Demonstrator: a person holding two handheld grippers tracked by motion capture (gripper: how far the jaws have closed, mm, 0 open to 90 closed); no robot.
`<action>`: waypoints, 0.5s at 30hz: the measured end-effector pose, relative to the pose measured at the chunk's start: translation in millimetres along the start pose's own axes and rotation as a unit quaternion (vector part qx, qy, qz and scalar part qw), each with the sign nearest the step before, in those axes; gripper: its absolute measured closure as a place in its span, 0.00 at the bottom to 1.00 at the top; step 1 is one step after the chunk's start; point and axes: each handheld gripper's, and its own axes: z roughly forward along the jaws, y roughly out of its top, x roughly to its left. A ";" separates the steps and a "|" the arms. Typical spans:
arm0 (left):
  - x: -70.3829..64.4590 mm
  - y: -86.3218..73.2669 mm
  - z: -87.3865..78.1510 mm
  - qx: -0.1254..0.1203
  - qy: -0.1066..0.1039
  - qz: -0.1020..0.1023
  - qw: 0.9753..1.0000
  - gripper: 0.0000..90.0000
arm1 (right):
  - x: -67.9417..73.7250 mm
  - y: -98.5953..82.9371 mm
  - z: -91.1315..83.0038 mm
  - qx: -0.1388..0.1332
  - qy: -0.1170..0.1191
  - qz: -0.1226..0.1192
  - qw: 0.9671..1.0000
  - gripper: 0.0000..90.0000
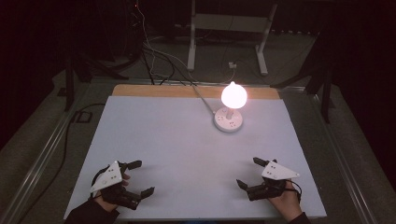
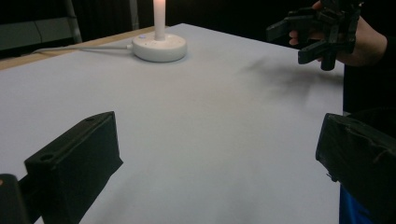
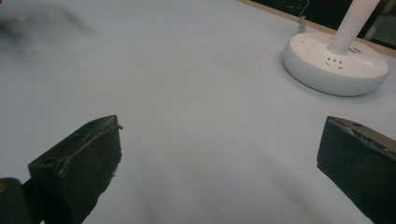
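The left gripper (image 1: 139,178) is held low at the near left edge of the pale grey tabletop (image 1: 177,144), fingers apart and empty. The lit white lamp on its round white socket base (image 1: 229,120) stands far right of centre. The right gripper (image 1: 249,172), fingers likewise apart, is nearest. A slow, level approach over the bare middle is advised, with the base's trailing cord avoided.

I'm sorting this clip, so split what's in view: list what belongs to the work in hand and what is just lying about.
In the job:
lit lamp on its round white base
left gripper, open
right gripper, open

Just about:
white cable from the base
metal stand beyond the table
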 end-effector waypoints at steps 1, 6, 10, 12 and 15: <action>-0.1 0.0 0.0 0.001 0.001 0.001 1.000 0.00 | 0.0 0.0 0.1 0.000 0.001 0.002 1.000 0.00; -0.2 0.0 0.2 0.001 0.001 0.001 1.000 0.00 | 0.7 0.6 0.0 0.001 0.005 0.003 1.000 0.00; -0.3 0.0 0.2 0.003 0.001 0.003 1.000 0.00 | 1.6 0.2 1.3 0.008 -0.002 -0.006 1.000 0.00; -0.3 0.1 0.2 0.002 0.001 0.001 1.000 0.00 | 1.1 0.0 1.7 0.008 0.000 -0.005 1.000 0.00; -0.3 -0.2 0.2 0.005 0.001 0.003 1.000 0.00 | 0.5 0.4 1.4 0.004 0.003 -0.001 1.000 0.00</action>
